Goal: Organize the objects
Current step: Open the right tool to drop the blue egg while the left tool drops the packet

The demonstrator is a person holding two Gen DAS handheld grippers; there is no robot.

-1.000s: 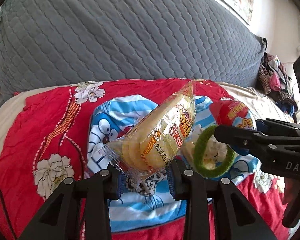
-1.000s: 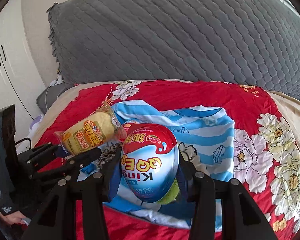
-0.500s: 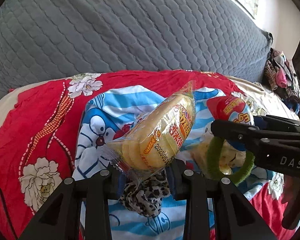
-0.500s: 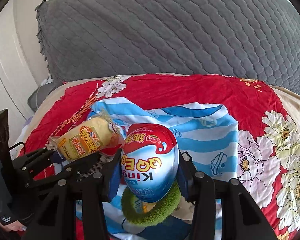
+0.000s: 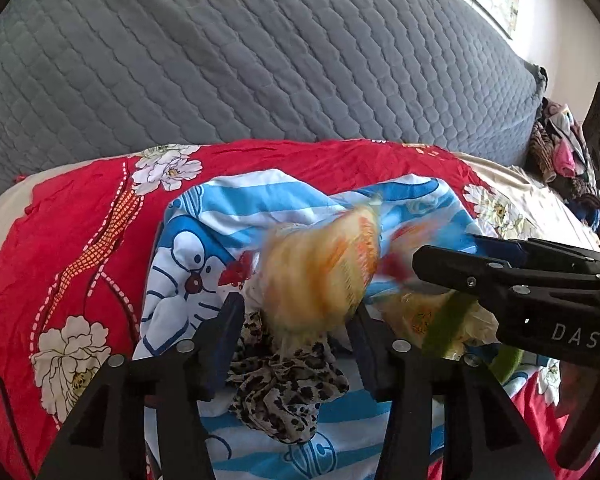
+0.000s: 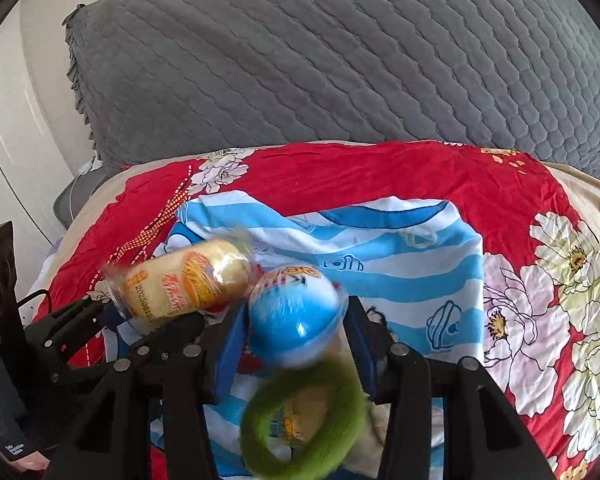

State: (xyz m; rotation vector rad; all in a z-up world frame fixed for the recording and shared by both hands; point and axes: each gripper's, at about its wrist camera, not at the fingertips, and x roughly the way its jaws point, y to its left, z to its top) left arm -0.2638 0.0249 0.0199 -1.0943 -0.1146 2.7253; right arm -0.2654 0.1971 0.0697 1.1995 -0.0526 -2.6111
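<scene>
Clear-wrapped yellow cake packet (image 5: 320,276), blurred, between the parted fingers of the left claw (image 5: 296,320). Glossy blue-white-red plastic egg (image 6: 294,318) between the right claw's (image 6: 294,338) spread fingers. Fuzzy green ring (image 6: 304,420) below, on striped cartoon cloth (image 6: 400,256).

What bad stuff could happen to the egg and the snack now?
The egg is blurred and tilted, seemingly dropping; being round, it may roll off the cloth.
It could land on the green ring and bounce sideways.
The snack, blurred too, is right beside it; they may bump.
</scene>
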